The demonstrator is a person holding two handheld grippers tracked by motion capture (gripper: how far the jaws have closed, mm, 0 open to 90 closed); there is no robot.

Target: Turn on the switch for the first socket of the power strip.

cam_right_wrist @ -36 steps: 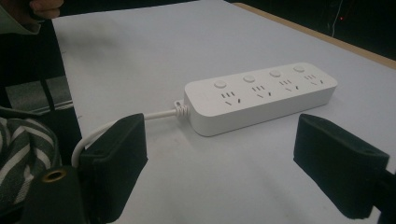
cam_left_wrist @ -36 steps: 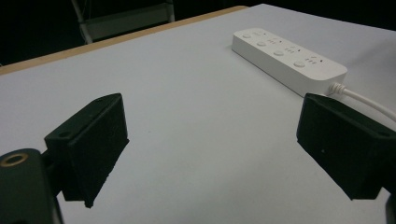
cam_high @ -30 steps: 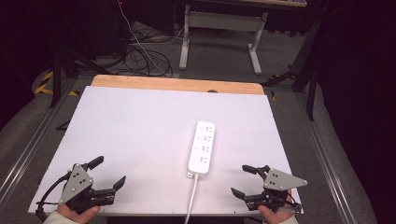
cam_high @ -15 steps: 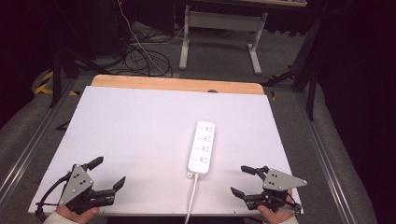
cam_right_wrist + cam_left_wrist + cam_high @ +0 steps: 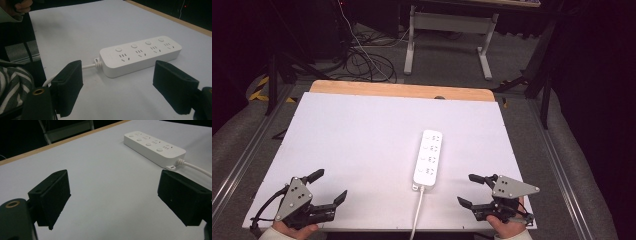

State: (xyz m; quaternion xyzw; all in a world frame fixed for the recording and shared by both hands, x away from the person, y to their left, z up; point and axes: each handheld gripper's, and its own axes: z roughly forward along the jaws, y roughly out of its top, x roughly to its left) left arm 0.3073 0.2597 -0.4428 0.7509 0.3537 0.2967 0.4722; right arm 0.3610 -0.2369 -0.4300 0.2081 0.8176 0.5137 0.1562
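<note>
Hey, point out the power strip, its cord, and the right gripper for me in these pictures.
power strip point(image 5: 428, 157): high view, middle of its white top face.
cord point(image 5: 417, 212): high view, white cable running off the table's near edge.
right gripper point(image 5: 470, 189): high view, midway between its open black jaw tips.

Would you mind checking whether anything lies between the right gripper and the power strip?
Nothing visible does. The right gripper, jaws open, faces the power strip across bare white table; the strip's cord runs off the near edge.
</note>
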